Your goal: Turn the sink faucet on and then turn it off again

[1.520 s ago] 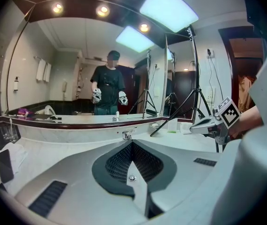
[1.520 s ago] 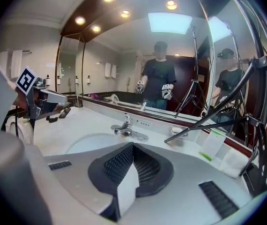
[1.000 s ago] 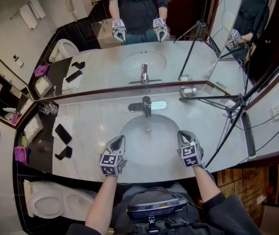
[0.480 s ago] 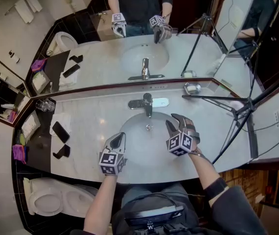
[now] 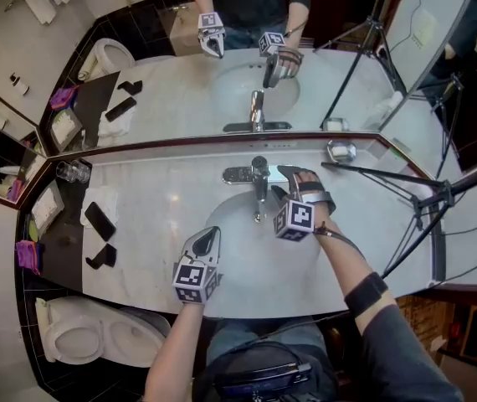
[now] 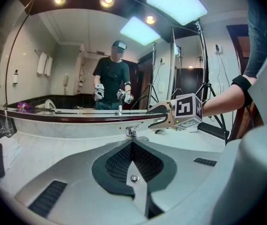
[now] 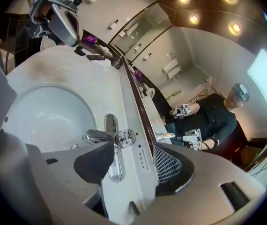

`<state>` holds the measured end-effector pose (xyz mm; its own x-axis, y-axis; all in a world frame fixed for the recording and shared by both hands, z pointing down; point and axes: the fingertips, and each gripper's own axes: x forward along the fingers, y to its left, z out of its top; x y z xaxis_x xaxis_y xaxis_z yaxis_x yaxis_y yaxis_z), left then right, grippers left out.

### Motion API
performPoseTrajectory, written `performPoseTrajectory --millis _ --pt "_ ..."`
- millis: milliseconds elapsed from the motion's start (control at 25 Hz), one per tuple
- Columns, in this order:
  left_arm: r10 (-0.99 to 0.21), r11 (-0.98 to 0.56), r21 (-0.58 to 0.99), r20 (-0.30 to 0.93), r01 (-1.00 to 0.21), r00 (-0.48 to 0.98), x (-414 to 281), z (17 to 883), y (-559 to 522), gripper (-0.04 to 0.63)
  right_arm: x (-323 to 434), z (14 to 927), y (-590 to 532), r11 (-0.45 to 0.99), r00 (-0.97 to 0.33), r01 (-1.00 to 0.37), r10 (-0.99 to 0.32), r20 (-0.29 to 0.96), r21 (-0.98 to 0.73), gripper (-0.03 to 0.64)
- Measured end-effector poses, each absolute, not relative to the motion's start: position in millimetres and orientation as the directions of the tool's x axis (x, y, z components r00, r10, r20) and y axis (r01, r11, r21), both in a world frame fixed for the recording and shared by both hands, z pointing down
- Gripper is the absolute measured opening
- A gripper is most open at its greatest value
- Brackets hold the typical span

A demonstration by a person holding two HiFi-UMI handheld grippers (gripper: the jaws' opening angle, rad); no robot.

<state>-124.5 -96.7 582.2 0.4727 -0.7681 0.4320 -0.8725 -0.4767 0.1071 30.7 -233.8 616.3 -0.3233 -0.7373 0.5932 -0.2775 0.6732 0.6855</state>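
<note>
Your right gripper is at the faucet, rolled onto its side. Its fingers have just been opening and now stand spread wide, with neither pad pressing on anything. In the right gripper view the faucet's chrome head sits just past the fingertips, in the gap between them. It is much closer to the finger on the basin side than to the one on the mirror side. The spout runs from there out over the sink, just above that nearer finger's dark pad. You cannot tell whether the pad touches it.

Your left gripper hangs over the near edge of the sink, well apart from the faucet. Its fingers are closed together with nothing between them. Straight beyond their tips, across the basin, stands the faucet, with your right gripper just to its right.
</note>
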Motion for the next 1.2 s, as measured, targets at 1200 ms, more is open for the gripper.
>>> performPoseTrajectory --millis 1200 --pt "-0.759 -0.451 0.153 0.453 -0.879 0.468 -133.9 611.5 -108.2 -0.011 4.5 678.7 -248.5 0.72 -0.278 -0.065 -0.678 0.68 0.691 0.13"
